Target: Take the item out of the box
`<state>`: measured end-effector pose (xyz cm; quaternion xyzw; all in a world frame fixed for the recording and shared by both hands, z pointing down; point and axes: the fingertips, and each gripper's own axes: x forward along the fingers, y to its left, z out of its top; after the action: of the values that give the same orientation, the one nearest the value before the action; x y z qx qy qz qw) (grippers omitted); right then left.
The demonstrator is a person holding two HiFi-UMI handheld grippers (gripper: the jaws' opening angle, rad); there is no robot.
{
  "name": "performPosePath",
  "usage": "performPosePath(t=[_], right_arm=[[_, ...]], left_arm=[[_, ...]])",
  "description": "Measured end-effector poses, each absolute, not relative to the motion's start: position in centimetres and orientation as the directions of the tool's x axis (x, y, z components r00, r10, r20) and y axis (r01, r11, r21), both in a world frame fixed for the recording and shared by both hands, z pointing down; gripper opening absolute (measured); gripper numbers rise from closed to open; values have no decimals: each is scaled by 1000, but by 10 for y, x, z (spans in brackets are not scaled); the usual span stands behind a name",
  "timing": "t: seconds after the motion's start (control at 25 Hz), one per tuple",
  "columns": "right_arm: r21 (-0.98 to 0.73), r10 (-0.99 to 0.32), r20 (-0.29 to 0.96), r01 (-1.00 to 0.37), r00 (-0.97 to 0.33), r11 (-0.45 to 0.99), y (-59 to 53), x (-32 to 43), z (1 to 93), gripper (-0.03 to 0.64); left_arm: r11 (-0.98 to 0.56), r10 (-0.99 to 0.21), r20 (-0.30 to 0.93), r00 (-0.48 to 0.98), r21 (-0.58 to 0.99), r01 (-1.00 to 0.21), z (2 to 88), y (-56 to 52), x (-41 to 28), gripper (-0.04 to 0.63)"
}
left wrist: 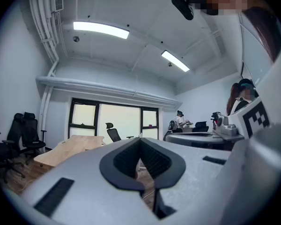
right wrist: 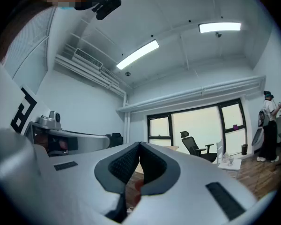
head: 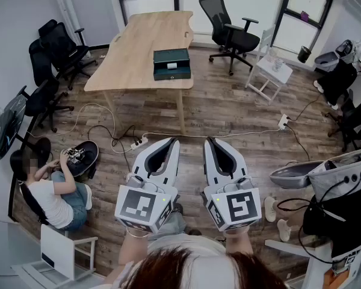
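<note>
1. Head view: I'm holding the left gripper and right gripper level and side by side, each with jaws pressed together on nothing. I'd call it a ready pose before any approach.
2. The dark green box sits near the wooden table's front edge, well apart from both grippers. Its lid is down, so the item inside is hidden.

Lighting: bright, even; white ceiling strip lamps lit, black-framed windows washed out by daylight. Shadows: soft, faint. Distortion: strong fisheye curvature, dark vignetted corners in both gripper views. Focus: nearest foreground blurred, room beyond sharp
</note>
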<state>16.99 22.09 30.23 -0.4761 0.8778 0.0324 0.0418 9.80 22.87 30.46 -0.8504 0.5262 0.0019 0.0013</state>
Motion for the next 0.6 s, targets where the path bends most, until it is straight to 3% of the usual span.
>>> performPosePath(t=[0.6], right_arm=[[18,-837,-94,-841,-540,541,164,111,302,25]], left_arm=[[-459,-888,27,460,30,-888,310,174,43,8]])
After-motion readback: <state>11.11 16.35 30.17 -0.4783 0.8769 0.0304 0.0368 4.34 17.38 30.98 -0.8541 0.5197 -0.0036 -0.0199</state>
